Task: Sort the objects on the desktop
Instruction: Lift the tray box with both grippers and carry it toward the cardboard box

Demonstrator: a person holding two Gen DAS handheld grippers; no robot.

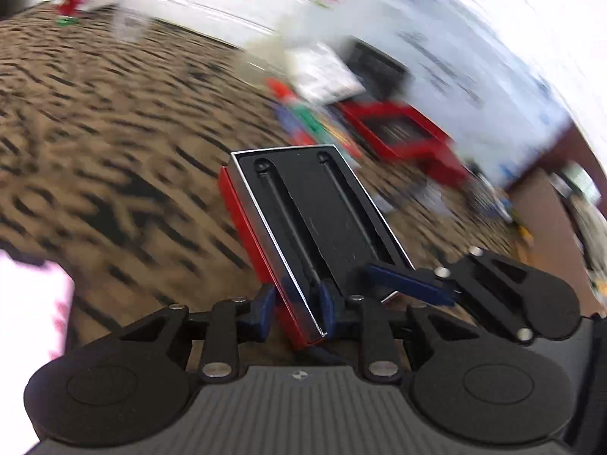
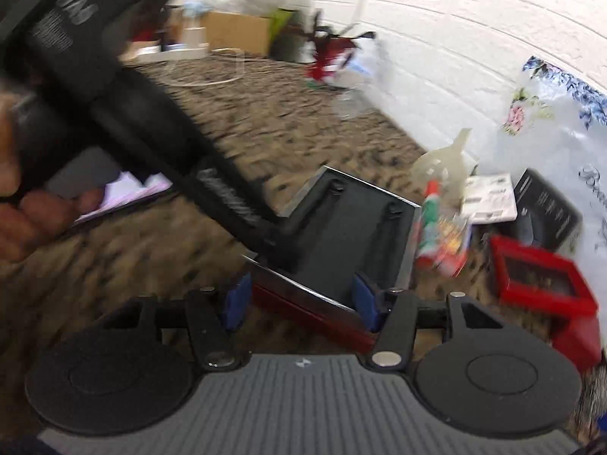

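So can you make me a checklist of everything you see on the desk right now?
Surface: brown and black patterned desk, blurred.
Job's things: red box tray with black insert, tilted and raised; red window box on the desk.
Clutter: marker packet, white leaflet, black box, flowered plastic bag, red plant.
Grippers: left gripper pinches the tray's side wall; right gripper straddles the tray's corner, whether its pads press cannot be told.
Cables: nothing seen.
Surroundings: white brick wall, cardboard box.

Red box point(image 1: 242, 220) with black insert, on tan-and-black mottled cloth point(image 1: 114, 132).
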